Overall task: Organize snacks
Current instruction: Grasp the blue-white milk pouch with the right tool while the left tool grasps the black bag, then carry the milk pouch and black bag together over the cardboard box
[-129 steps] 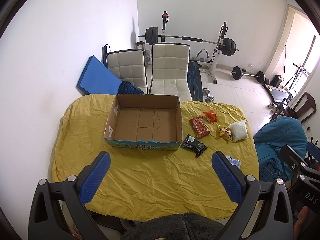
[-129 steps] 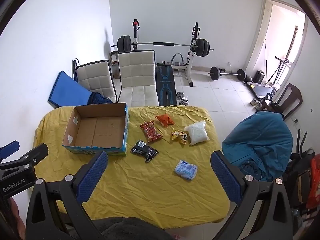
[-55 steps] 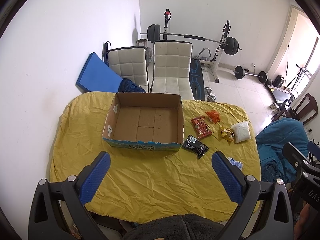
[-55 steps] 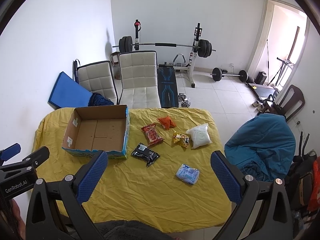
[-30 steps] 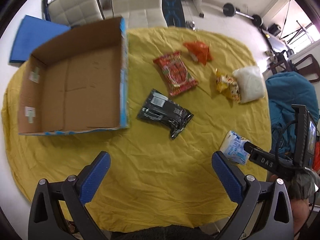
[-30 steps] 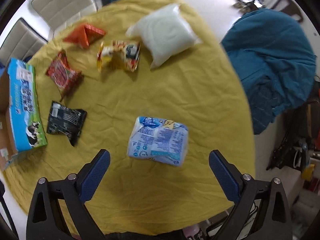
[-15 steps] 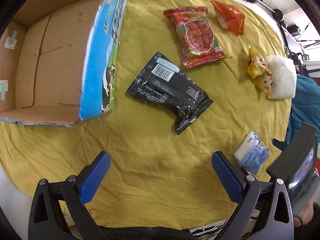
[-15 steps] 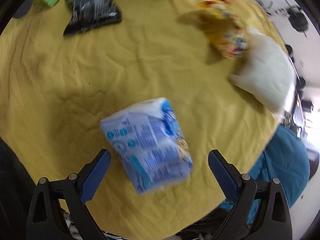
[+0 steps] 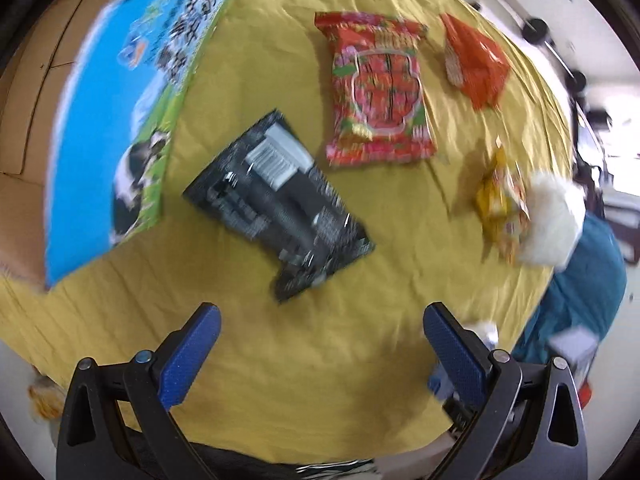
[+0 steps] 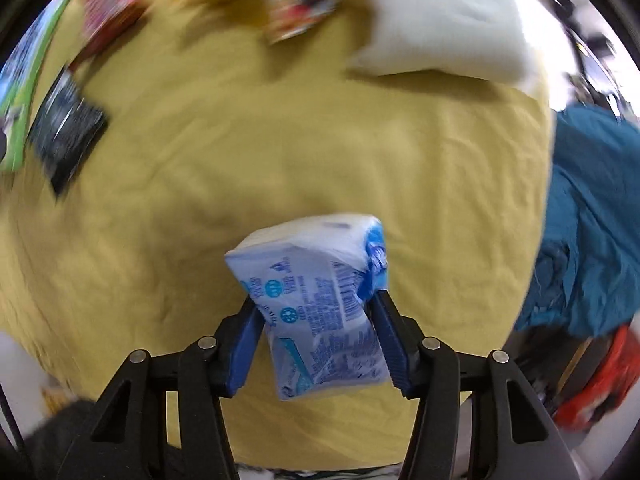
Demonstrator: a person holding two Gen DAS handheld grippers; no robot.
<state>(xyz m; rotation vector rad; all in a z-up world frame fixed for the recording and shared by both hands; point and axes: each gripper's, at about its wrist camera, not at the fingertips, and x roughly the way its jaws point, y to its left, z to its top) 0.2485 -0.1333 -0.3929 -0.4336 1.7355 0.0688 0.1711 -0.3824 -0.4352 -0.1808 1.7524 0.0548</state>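
My right gripper (image 10: 316,312) is shut on a blue-and-white packet (image 10: 320,300), both blue pads pressed into its sides above the yellow tablecloth (image 10: 280,140). My left gripper (image 9: 320,336) is open and hovers over the cloth, just short of a black packet (image 9: 276,204). Beyond that lie a red packet (image 9: 378,92), an orange packet (image 9: 476,60), a yellow packet (image 9: 502,204) and a white bag (image 9: 552,220). The cardboard box (image 9: 120,92) with the blue printed side stands at the left.
The white bag (image 10: 444,20) and the yellow packet (image 10: 296,4) lie at the far side in the right wrist view, the black packet (image 10: 64,136) at the left. A teal beanbag (image 10: 592,220) sits past the table's right edge.
The right gripper came down on the blue-and-white packet and shut on it. The left gripper dropped closer to the black packet and stays open.
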